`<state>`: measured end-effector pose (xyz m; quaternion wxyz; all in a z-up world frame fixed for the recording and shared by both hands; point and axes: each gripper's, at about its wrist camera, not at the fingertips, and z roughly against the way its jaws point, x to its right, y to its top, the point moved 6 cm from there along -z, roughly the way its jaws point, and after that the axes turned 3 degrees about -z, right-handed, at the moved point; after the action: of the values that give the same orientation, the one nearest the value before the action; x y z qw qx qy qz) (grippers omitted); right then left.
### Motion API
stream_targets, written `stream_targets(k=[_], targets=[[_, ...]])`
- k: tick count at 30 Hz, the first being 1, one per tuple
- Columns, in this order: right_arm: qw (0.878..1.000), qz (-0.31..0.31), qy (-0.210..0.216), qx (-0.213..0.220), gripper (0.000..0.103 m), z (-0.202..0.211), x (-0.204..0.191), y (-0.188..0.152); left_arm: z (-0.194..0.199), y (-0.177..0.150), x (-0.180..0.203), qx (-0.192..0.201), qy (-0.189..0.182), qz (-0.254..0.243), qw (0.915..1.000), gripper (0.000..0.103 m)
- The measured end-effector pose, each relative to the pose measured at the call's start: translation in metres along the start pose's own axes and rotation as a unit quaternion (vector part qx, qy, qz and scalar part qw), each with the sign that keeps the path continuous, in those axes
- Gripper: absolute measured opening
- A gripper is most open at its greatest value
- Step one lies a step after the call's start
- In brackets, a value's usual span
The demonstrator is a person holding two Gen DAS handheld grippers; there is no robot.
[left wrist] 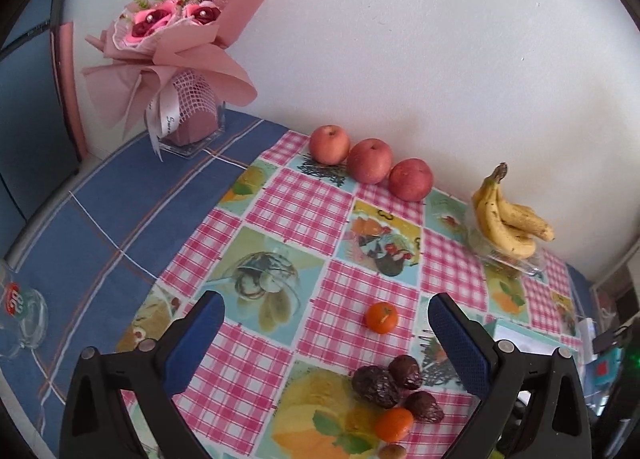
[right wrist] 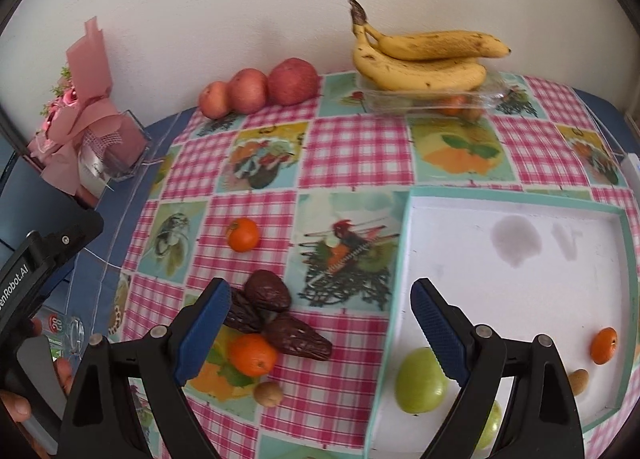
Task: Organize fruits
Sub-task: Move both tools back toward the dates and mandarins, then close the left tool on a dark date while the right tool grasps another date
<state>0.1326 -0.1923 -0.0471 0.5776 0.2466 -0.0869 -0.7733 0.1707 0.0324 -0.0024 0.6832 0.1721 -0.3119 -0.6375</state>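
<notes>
Tabletop (right wrist: 352,151) under a pink checked fruit-print cloth, white wall behind. Along the wall edge I count three apples (left wrist: 369,166) and a banana bunch (right wrist: 424,59) on a clear container (right wrist: 492,97). Mid-cloth: loose tangerine (right wrist: 243,235), three dark dates (right wrist: 267,291) touching a second tangerine (right wrist: 253,355). White tray (right wrist: 520,299) at the right edge holds a green fruit (right wrist: 418,385) and another tangerine (right wrist: 604,345). My left gripper (left wrist: 326,343) and right gripper (right wrist: 320,331): jaws wide, nothing held.

apples (left wrist: 370,166) left of bananas (left wrist: 510,219), dates (left wrist: 394,383) nearer
</notes>
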Motion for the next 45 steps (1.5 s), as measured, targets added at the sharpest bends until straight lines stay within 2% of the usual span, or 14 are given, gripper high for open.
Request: stream_targets(k=[10,12,14,19,21,26,30,35,37,39,41,43,45], targets=[[0.999,0.034,-0.012,-0.009,0.091,-0.01,-0.009,-0.007,-0.008,-0.008,-0.005,-0.024,-0.009,0.034,0.9991,0.102],[0.999,0.036,-0.007,-0.015,0.087,-0.013,-0.011,-0.01,-0.013,-0.011,-0.004,-0.037,-0.012,0.04,0.9984,0.102],[0.999,0.041,-0.003,-0.024,0.077,-0.017,-0.013,-0.013,-0.019,-0.016,-0.001,-0.051,-0.019,0.045,0.9975,0.101],[0.998,0.035,0.014,-0.042,0.075,-0.029,-0.013,-0.021,-0.042,-0.035,0.01,-0.105,-0.069,0.073,0.9894,0.097],[0.998,0.033,0.017,-0.049,0.075,-0.033,-0.013,-0.023,-0.056,-0.047,0.013,-0.133,-0.065,0.078,0.9859,0.091],[0.996,0.03,0.02,-0.077,0.064,-0.048,-0.011,-0.033,-0.074,-0.065,0.013,-0.167,-0.051,0.088,0.9807,0.088],[0.995,0.026,0.022,-0.097,0.064,-0.06,-0.008,-0.043,-0.082,-0.074,0.013,-0.184,-0.056,0.099,0.9763,0.088],[0.994,0.012,0.036,-0.103,0.064,-0.065,-0.006,-0.046,-0.086,-0.08,0.019,-0.198,-0.069,0.103,0.9723,0.085],[0.994,0.007,0.039,-0.099,0.064,-0.066,-0.004,-0.045,-0.088,-0.082,0.022,-0.203,-0.074,0.102,0.9711,0.073],[0.994,-0.002,0.044,-0.098,0.062,-0.067,-0.003,-0.046,-0.089,-0.084,0.023,-0.207,-0.073,0.101,0.9704,0.067],[0.994,-0.009,0.05,-0.096,0.05,-0.066,-0.002,-0.045,-0.091,-0.087,0.023,-0.21,-0.072,0.102,0.9696,0.061],[0.994,-0.012,0.05,-0.094,0.047,-0.065,0.0,-0.045,-0.094,-0.09,0.024,-0.217,-0.075,0.105,0.9676,0.044],[0.994,-0.015,0.051,-0.093,0.045,-0.064,0.001,-0.045,-0.096,-0.093,0.026,-0.222,-0.082,0.108,0.9656,0.04]])
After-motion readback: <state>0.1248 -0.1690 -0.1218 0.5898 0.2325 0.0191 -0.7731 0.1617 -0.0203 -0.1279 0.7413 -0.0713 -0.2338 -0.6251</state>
